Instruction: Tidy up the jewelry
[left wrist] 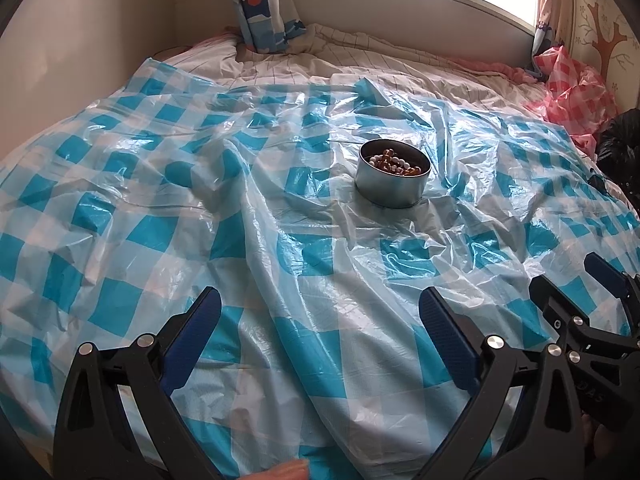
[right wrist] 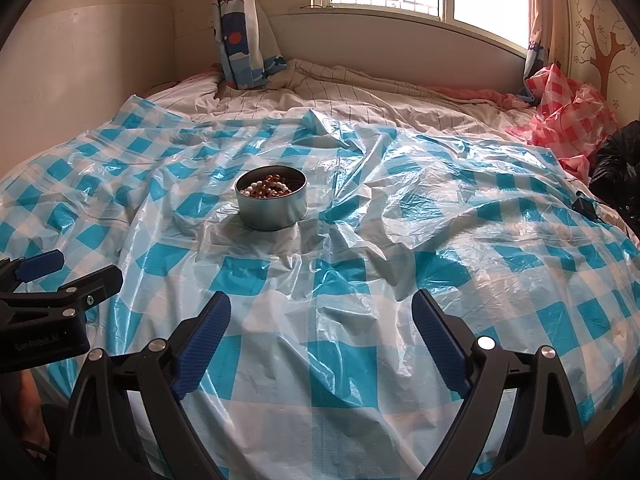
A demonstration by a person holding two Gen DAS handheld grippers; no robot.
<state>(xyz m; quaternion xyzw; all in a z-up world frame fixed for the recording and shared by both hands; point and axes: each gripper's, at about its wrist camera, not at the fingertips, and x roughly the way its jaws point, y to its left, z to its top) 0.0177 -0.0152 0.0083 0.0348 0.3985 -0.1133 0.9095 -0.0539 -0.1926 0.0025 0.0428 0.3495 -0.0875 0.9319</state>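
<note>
A round metal tin (left wrist: 394, 184) (right wrist: 272, 204) stands on the blue-and-white checked plastic sheet (left wrist: 168, 184) (right wrist: 440, 232) in the middle of the bed. Brown and white beads (left wrist: 394, 162) (right wrist: 269, 187) lie inside it. My left gripper (left wrist: 320, 320) is open near the bed's front edge, well short of the tin, with nothing between its blue-padded fingers. My right gripper (right wrist: 322, 320) is also open and empty, at a similar distance from the tin. Each gripper shows at the edge of the other's view: the right one (left wrist: 572, 280), the left one (right wrist: 76, 270).
A striped bedsheet (right wrist: 360, 100) lies beyond the plastic sheet. A crumpled pink checked plastic sheet (right wrist: 568, 116) and a black bag (right wrist: 616, 168) sit at the right edge of the bed. A curtain (right wrist: 236, 40) hangs at the back by the window.
</note>
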